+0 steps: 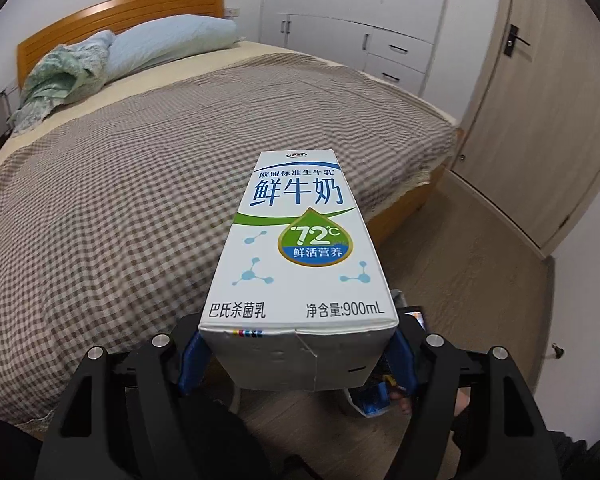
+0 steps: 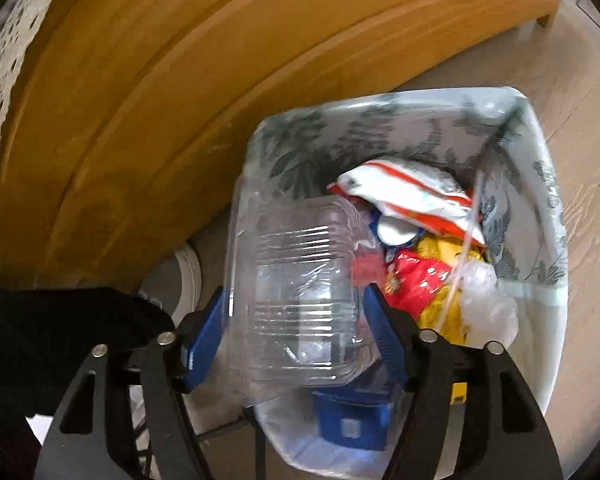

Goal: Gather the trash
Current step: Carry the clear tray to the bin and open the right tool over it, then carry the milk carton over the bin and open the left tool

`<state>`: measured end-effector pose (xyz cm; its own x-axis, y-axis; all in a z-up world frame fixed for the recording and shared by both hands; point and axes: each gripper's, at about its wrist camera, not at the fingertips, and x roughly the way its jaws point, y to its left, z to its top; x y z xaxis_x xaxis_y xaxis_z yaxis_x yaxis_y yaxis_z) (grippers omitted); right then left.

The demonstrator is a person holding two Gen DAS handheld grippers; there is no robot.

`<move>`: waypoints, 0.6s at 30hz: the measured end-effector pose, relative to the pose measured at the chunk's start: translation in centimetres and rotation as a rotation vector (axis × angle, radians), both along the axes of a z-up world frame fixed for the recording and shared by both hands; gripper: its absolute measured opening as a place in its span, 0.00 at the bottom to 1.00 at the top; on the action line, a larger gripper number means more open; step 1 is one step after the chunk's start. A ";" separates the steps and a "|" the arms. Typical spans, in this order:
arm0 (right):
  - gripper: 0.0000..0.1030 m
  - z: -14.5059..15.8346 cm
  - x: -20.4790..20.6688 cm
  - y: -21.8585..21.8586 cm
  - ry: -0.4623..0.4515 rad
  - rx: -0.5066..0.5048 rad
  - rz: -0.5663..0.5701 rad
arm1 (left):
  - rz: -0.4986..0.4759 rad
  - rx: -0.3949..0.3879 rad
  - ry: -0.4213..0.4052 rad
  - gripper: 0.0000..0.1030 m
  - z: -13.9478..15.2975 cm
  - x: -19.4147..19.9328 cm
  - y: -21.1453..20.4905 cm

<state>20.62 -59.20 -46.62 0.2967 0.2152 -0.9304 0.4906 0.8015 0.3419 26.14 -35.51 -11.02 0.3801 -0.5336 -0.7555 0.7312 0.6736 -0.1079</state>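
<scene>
right gripper [image 2: 296, 328] clamps clear bottle [image 2: 296, 292], neck toward bin [image 2: 556, 216] mid-frame | left gripper [image 1: 298, 356] pinches milk carton [image 1: 300, 248]

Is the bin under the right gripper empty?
No: the lined trash bin already holds a red-and-white wrapper and a red-and-yellow bag beneath the clear plastic bottle.

Left wrist view level across the bed [image 1: 180, 140]; right wrist view close, down into the bin [image 2: 556, 240].

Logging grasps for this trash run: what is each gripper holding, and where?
Left gripper clamps the milk carton at its bottom end. Right gripper squeezes the clear plastic bottle around its body.
</scene>
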 end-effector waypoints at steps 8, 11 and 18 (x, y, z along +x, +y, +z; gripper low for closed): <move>0.83 6.5 -5.1 -3.0 -0.130 -0.060 -0.011 | -0.153 0.055 0.110 0.68 -2.9 -3.0 -6.7; 0.83 8.7 -8.6 -4.4 -0.167 -0.077 -0.113 | -0.196 0.083 0.206 0.68 -5.1 -3.7 -9.4; 0.83 10.4 -20.1 -7.8 -0.147 -0.111 -0.400 | -0.144 0.282 0.525 0.68 -13.3 -5.6 -15.0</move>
<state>0.51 -67.01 -36.27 0.4671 -0.0425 -0.8832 0.7224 0.5942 0.3535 20.52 -50.54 -24.33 -0.1419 -0.3043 -0.9420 0.7146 0.6270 -0.3102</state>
